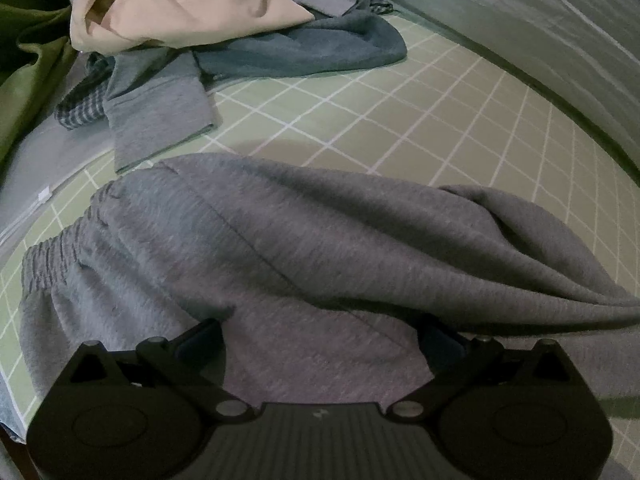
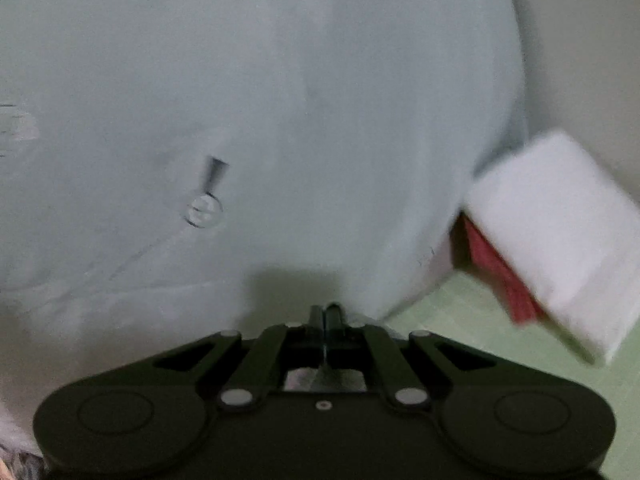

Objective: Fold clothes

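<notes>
So, your left gripper sits spread wide, fingers half buried under grey sweatpants. Pants lie right in front of it on green grid mat, long axis left-right, elastic waistband at left end. Right gripper pressed together, nothing visibly pinched, facing pale sheet, pants absent from that view. Left hand clearly nearer. Clothes pile lies beyond pants. Fold stage? Can't tell tbh.

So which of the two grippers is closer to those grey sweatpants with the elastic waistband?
Left. The left gripper is open over the grey sweatpants; the right gripper's view shows none.
</notes>
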Demonstrator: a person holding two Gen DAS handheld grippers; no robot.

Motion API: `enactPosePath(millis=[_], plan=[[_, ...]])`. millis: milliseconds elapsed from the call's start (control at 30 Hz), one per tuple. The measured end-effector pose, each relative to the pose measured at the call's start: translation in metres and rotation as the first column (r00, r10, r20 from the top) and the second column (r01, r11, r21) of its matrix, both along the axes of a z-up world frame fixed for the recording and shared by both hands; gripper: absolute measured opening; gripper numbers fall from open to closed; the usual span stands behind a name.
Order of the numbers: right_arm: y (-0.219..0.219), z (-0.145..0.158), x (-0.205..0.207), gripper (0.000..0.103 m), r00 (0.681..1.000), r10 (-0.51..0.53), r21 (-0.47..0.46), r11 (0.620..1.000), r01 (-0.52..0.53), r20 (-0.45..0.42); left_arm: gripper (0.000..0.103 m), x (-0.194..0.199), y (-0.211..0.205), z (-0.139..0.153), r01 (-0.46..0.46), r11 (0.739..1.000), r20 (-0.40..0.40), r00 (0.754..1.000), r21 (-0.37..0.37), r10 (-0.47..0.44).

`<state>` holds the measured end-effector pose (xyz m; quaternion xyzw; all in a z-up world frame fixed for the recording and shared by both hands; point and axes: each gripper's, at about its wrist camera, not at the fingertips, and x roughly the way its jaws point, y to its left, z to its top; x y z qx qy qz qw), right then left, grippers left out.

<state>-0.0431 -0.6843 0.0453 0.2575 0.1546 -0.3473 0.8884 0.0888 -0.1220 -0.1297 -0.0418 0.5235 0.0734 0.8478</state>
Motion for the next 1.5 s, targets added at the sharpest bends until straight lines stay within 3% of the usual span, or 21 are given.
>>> enactPosePath(millis=[67,167,300,367,500,667,700,733,833,933,1067,1200,1300,1400,1500], plan=[[0.010,-0.001,-0.013,0.001,0.999,-0.008,-0.046,0.999,0.006,-0.042,0.103,-0.001,0.000,0.000,0.000,1.000,0.005,1.000,0.001,0.000],[0.013,-0.038,-0.057,0.001,0.981,-0.085,-0.024,0.996,0.082,-0.174,0.103,-0.001,0.000,0.000,-0.001,1.000,0.008,1.000,0.001,0.001],[0.010,-0.111,-0.115,0.001,0.912,-0.151,0.107,0.973,0.206,-0.382,0.103,0.001,-0.001,0.000,-0.001,1.000,0.001,1.000,0.000,0.001],[0.011,-0.141,-0.135,0.001,0.882,-0.163,0.148,0.956,0.251,-0.443,0.103,0.001,-0.001,0.001,-0.001,1.000,-0.004,1.000,-0.002,0.001],[0.018,-0.167,-0.151,0.001,0.864,-0.181,0.196,0.933,0.302,-0.470,0.103,0.002,-0.001,0.002,-0.004,1.000,-0.012,1.000,-0.004,0.004],[0.016,-0.164,-0.141,0.006,0.856,-0.184,0.159,0.943,0.293,-0.483,0.103,0.003,-0.002,0.003,-0.007,1.000,-0.038,0.999,-0.009,0.007],[0.019,-0.159,-0.145,0.019,0.854,-0.183,0.135,0.950,0.281,-0.486,0.103,0.004,-0.001,0.004,-0.011,1.000,-0.053,0.999,-0.012,0.010],[0.019,-0.155,-0.141,0.040,0.848,-0.190,0.105,0.955,0.276,-0.494,0.103,0.004,0.000,0.005,-0.015,1.000,-0.068,0.998,-0.015,0.014],[0.023,-0.143,-0.131,0.075,0.838,-0.215,0.038,0.962,0.270,-0.501,0.103,-0.002,0.002,0.022,-0.024,0.999,-0.035,0.999,-0.021,0.023],[0.022,-0.141,-0.123,0.087,0.850,-0.209,0.045,0.964,0.263,-0.483,0.103,-0.003,0.001,0.042,0.017,1.000,0.041,0.999,-0.003,-0.016],[0.027,-0.147,-0.111,0.088,0.848,-0.187,0.072,0.964,0.255,-0.496,0.103,0.014,0.001,0.056,0.032,0.999,0.109,0.994,-0.032,-0.028],[0.036,-0.147,-0.105,0.089,0.848,-0.170,0.083,0.966,0.243,-0.502,0.102,0.041,-0.005,0.056,0.050,0.995,0.119,0.992,-0.086,-0.039],[0.041,-0.148,-0.106,0.089,0.846,-0.173,0.090,0.964,0.250,-0.504,0.094,0.058,-0.024,0.047,0.107,0.980,0.094,0.991,-0.170,-0.092],[0.046,-0.149,-0.106,0.089,0.845,-0.176,0.097,0.961,0.258,-0.505,0.079,0.071,-0.043,0.031,0.114,0.982,0.025,0.993,-0.153,-0.111],[0.051,-0.149,-0.107,0.089,0.843,-0.179,0.103,0.959,0.266,-0.507,0.051,0.079,-0.056,0.016,0.099,0.984,-0.033,0.994,-0.151,-0.105]])
